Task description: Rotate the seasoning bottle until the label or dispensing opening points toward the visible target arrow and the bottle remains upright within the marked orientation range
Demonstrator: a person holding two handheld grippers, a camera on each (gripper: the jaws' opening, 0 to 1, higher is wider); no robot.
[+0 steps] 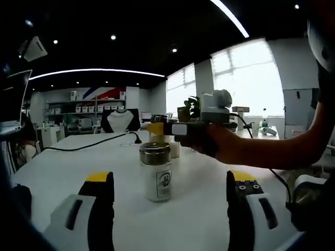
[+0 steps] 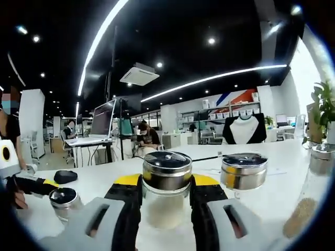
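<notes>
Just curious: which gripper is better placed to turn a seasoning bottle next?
Right. The right gripper hugs a metal-lidded glass bottle with both jaws; the left gripper is open, short of its labelled white-filled bottle.

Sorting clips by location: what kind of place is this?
Probably an open-plan office or lab: people sit at a desk with a monitor, storage shelves line the back wall, and strip lights cross the dark ceiling.

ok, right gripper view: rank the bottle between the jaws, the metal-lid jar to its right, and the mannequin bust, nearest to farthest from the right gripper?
1. Seasoning bottle, between the jaws of the right gripper.
2. Metal-lid jar, just right, on the table.
3. Mannequin bust, far back right.
</notes>
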